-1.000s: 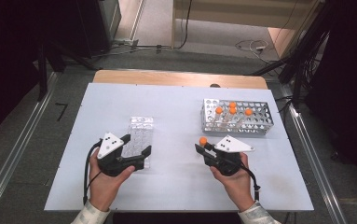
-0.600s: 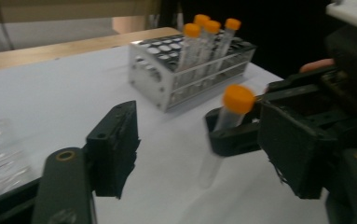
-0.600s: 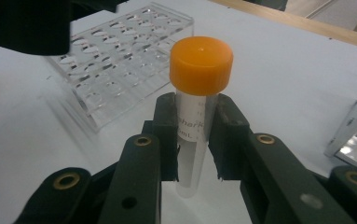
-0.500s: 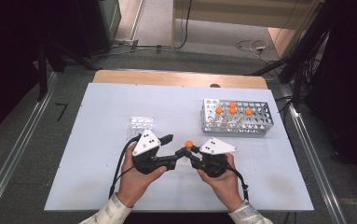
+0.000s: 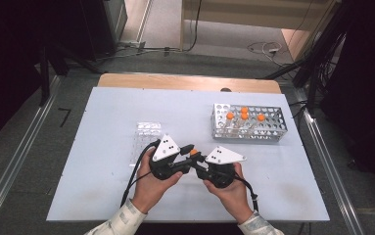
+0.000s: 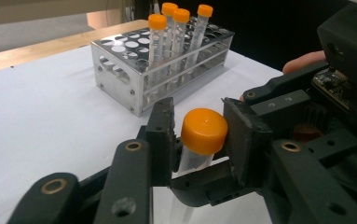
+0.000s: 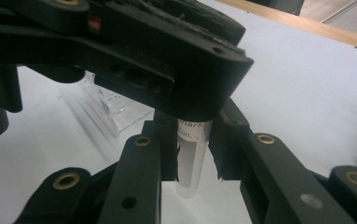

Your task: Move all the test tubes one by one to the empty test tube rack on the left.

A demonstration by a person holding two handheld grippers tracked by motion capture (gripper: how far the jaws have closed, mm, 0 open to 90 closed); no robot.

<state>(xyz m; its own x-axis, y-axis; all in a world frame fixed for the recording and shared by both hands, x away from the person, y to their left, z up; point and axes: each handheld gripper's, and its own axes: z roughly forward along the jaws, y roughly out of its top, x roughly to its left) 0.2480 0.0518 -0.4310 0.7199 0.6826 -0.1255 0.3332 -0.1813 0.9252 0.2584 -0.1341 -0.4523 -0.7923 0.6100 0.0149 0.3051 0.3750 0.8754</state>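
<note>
While low in centre frame, left hand-held gripper [image 6: 197,140] just closing on orange-capped tube [image 6: 203,133], right hand-held gripper [image 7: 194,154] clamped on its body.

Clear orange-capped tube [image 6: 199,144] upright, clamped above table.

From my seat, the metal rack [image 5: 248,122] sits on the table [image 5: 102,196], four tubes [image 5: 244,116] standing in it. The clear rack [image 5: 146,139] lies well left of it. Both grippers meet near-left of the metal rack, around one tube [image 6: 203,140].
</note>
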